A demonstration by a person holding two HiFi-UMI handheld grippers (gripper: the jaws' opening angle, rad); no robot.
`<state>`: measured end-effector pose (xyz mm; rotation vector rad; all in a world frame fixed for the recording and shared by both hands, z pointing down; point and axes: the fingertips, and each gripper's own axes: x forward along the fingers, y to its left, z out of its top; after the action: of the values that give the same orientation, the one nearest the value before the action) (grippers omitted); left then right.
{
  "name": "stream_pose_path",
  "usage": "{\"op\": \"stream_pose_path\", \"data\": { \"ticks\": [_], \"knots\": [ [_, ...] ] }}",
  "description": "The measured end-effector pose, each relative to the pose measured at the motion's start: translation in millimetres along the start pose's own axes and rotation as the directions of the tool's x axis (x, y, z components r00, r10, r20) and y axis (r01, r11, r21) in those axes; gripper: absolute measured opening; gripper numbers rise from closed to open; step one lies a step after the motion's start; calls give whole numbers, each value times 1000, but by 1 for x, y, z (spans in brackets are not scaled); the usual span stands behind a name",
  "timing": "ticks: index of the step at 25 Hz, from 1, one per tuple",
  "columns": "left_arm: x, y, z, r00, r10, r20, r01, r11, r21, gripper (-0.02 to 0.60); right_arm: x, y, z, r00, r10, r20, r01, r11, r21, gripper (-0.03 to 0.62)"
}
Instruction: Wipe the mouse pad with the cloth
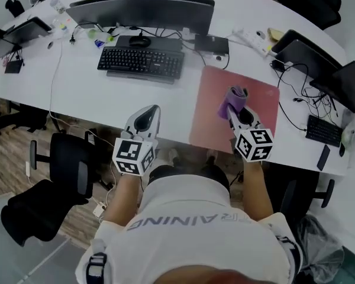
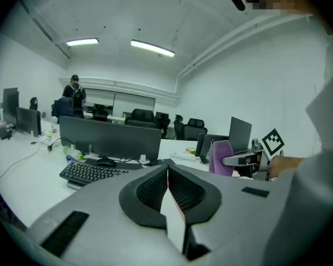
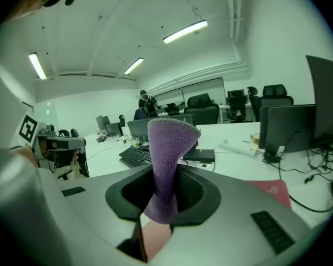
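Note:
A pink-red mouse pad (image 1: 208, 102) lies on the white desk (image 1: 94, 93), right of the keyboard. My right gripper (image 1: 235, 108) hovers over the pad's middle, shut on a folded purple cloth (image 1: 232, 100). In the right gripper view the cloth (image 3: 167, 159) stands up between the closed jaws, and a corner of the pad (image 3: 273, 190) shows at lower right. My left gripper (image 1: 147, 118) hangs at the desk's near edge, left of the pad, jaws shut with nothing between them (image 2: 167, 173). The left gripper view also catches the purple cloth (image 2: 220, 157) off to its right.
A black keyboard (image 1: 141, 61), mouse (image 1: 139, 41) and wide monitor (image 1: 141, 10) sit at the back left. Laptops and cables (image 1: 310, 87) crowd the right side, with a second keyboard (image 1: 323, 130). A black office chair (image 1: 50, 182) stands at the lower left.

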<state>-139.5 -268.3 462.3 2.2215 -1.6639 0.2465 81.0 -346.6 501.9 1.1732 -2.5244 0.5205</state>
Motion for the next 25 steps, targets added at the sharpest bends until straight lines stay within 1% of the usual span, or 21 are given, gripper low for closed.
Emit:
{"op": "stream_pose_path", "data": {
  "ticks": [2, 4, 8, 10, 13, 17, 19, 21, 23, 25],
  "knots": [
    [-8, 4, -6, 998, 69, -5, -70, 997, -34, 32, 30, 4, -2, 996, 75, -44, -76, 997, -4, 100],
    [-17, 6, -14, 990, 137, -20, -138, 988, -63, 32, 61, 8, -6, 986, 142, -90, -143, 990, -7, 100],
    [-29, 6, -24, 968, 247, -42, -250, 961, -116, 32, 124, 11, -26, 952, 236, -196, -231, 972, 50, 101],
    [-35, 2, -30, 952, 302, -49, -306, 941, -146, 32, 153, 10, -45, 929, 262, -262, -256, 965, 58, 101],
    [-36, -7, -38, 931, 359, -72, -366, 916, -165, 32, 195, 1, -73, 905, 245, -348, -262, 965, -2, 101],
    [-30, -18, -44, 910, 402, -98, -414, 894, -171, 32, 234, -18, -102, 879, 220, -423, -242, 970, 2, 101],
    [-22, -26, -46, 907, 409, -103, -421, 891, -172, 32, 241, -32, -115, 860, 214, -463, -225, 974, 32, 101],
    [-12, -34, -47, 908, 404, -108, -417, 893, -171, 32, 242, -45, -125, 847, 229, -479, -217, 973, 80, 101],
    [-1, -41, -47, 913, 391, -112, -406, 898, -168, 32, 239, -58, -126, 846, 239, -476, -212, 971, 112, 103],
    [12, -48, -45, 922, 371, -111, -386, 908, -164, 32, 231, -73, -125, 848, 233, -476, -198, 972, 123, 103]
  ]
}}
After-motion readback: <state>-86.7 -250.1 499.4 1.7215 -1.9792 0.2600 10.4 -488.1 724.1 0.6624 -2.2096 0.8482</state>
